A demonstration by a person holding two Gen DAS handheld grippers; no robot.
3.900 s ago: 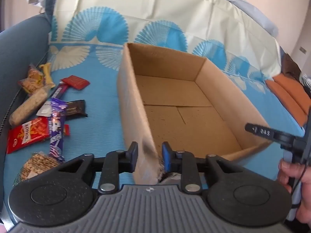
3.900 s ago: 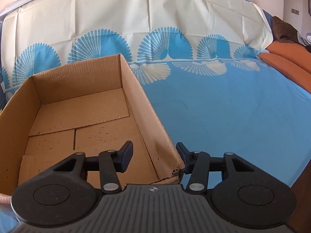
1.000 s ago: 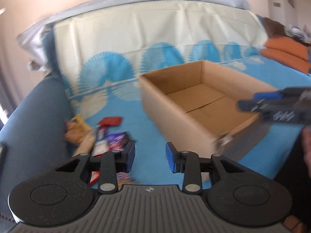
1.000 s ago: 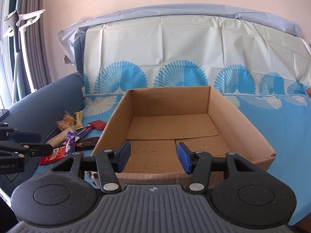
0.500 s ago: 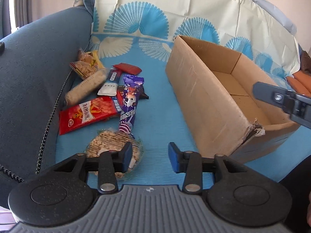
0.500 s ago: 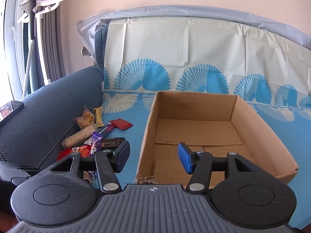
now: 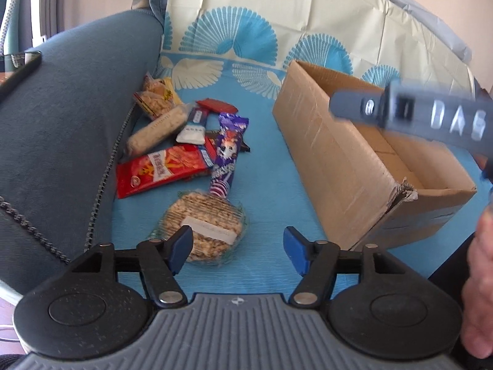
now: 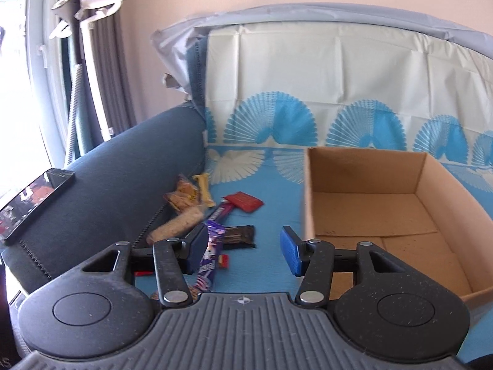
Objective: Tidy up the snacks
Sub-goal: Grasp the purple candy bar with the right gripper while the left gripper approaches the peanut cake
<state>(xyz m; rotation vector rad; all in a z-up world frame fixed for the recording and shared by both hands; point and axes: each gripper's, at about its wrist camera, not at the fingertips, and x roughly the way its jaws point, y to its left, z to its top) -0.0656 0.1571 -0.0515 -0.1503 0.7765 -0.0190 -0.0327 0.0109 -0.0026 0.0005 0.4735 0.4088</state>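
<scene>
An open, empty cardboard box (image 7: 345, 160) (image 8: 385, 212) sits on the blue cloth. Left of it lies a pile of snacks: a round peanut brittle in clear wrap (image 7: 203, 225), a red chips bag (image 7: 160, 169), a purple candy bar (image 7: 228, 151) (image 8: 212, 246), a long biscuit roll (image 7: 154, 132) (image 8: 178, 222), a red packet (image 7: 217, 104) (image 8: 243, 202) and a dark bar (image 8: 237, 236). My left gripper (image 7: 237, 249) is open and empty, just above the peanut brittle. My right gripper (image 8: 243, 249) is open and empty, over the cloth between snacks and box.
A blue sofa armrest (image 7: 61, 108) borders the snacks on the left, with a phone (image 8: 30, 197) lying on it. The sofa back is draped in a white and blue cloth (image 8: 339, 92). The right gripper's body (image 7: 416, 114) crosses the left wrist view above the box.
Both grippers let go of the box's front corners, drew back and swung left toward the snack pile. In the last half second the left gripper's jaws opened wider near the peanut brittle.
</scene>
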